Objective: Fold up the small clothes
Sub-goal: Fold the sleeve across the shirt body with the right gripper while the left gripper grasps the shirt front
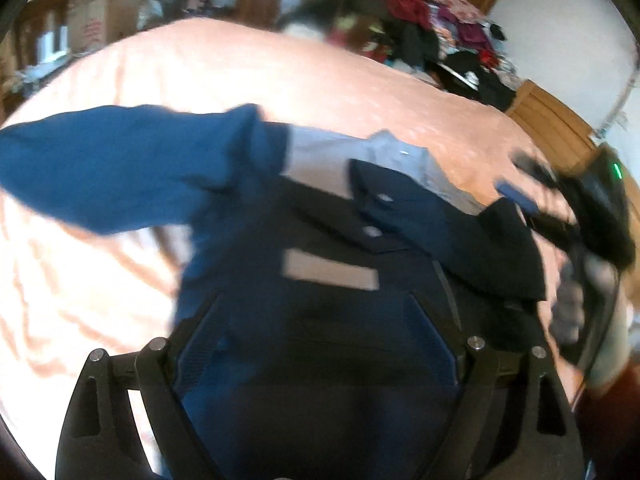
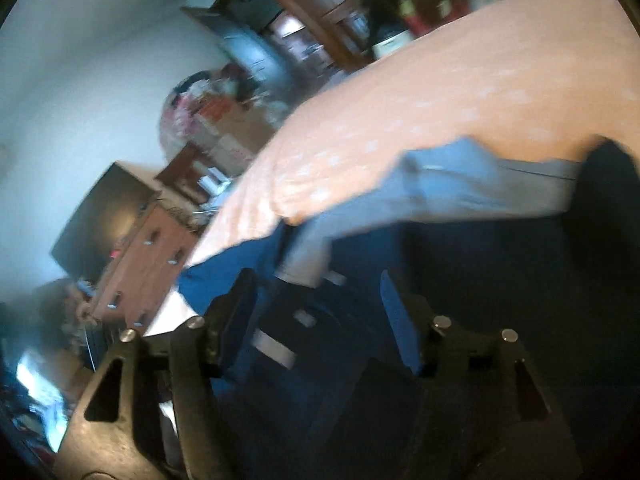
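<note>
Both tools are down over a small blue shirt (image 1: 132,168) that lies on the bed (image 1: 192,68), on its peach dotted sheet, and the fold looks barely begun. The left tool (image 1: 316,336) has its fingers spread wide with dark cloth between them, and nothing looks pinched; the right tool (image 2: 320,312) is likewise spread over the collar end, its blue pad (image 2: 400,320) clear of the cloth as far as I can tell, though both views are smeared by motion. To do this step well, I would say each tool should bite a single layer at an outer edge, one near the shoulder and one lower on the same side, then lift only a little and carry the side panel across toward the middle, so the cloth does not drag and bunch. The long sleeve running out to the left wants tucking in first, I think. The shirt is bright blue on that sleeve, much darker navy over the body, with a pale grey-blue lining at the neck, a pale label (image 1: 330,270) inside, and small pale buttons (image 1: 374,232) on the placket. A heap of clothes (image 1: 436,28) sits at the far right edge of the bed.
</note>
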